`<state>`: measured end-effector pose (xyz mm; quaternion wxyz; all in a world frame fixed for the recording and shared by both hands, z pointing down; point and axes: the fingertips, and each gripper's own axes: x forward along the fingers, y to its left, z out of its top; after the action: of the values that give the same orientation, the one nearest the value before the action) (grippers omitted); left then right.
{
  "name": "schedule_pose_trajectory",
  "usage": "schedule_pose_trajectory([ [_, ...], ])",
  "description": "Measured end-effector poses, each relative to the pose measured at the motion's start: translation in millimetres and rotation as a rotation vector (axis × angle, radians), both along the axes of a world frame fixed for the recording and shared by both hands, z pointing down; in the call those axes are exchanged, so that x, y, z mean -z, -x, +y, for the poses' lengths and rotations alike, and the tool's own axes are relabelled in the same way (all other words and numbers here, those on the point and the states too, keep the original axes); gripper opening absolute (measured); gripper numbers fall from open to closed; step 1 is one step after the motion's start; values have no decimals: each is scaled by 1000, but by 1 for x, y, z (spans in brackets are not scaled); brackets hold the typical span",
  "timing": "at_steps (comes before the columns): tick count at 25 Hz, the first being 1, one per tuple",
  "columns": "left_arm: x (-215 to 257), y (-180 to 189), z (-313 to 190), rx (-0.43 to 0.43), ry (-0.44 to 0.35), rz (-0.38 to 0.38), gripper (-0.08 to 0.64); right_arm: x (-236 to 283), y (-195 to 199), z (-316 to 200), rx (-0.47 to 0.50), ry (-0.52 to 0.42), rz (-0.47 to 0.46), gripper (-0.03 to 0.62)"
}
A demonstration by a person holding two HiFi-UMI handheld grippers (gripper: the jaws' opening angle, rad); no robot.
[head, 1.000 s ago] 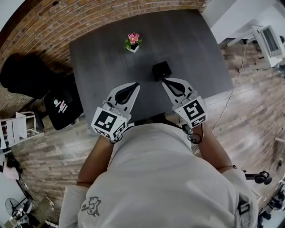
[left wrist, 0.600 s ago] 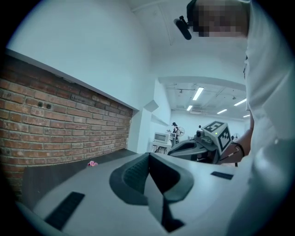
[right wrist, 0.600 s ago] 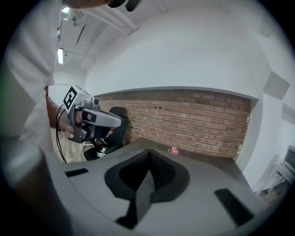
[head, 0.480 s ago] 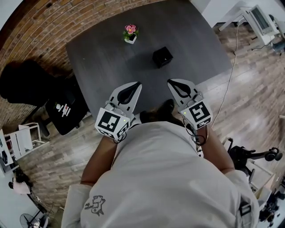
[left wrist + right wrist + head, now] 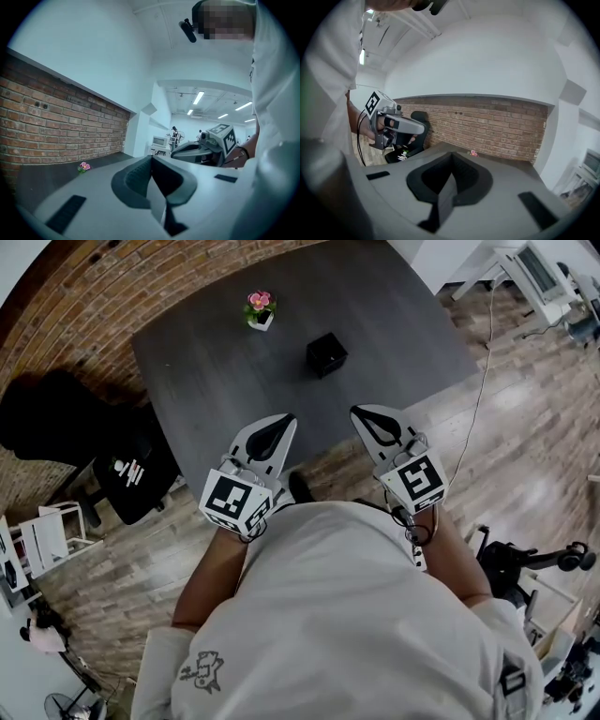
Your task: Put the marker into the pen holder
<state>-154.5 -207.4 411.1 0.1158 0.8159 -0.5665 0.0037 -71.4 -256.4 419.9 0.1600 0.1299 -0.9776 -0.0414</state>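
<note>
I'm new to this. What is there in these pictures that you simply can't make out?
Marker: in no view. The pen holder is too small and dark in the head view to show its inside.
Pen holder in the gripper views: not seen; the left claw and right claw fill the lower picture with their grey bodies.
Print on the black chair: head view, too small to read.

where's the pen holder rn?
Head view, upper centre: the pen holder stands on the dark table, right of the potted flower and beyond the right gripper.
</note>
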Motion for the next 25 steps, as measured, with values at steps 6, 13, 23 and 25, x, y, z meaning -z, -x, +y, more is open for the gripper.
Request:
schedule_pose_trajectory([
  [6, -2, -44, 0, 13, 9, -5, 11, 3, -43, 8, 45, -19, 2, 6],
  [13, -2, -108, -1, 24, 10, -5, 11, 15, -110, 15, 66, -50, -45, 6],
  [23, 1, -196, 12, 68, -6, -16, 11, 21, -203, 32, 102, -63, -96, 6],
  [25, 1, -212, 19, 84, -10, -10, 11, 19, -219, 37, 119, -59, -104, 6],
])
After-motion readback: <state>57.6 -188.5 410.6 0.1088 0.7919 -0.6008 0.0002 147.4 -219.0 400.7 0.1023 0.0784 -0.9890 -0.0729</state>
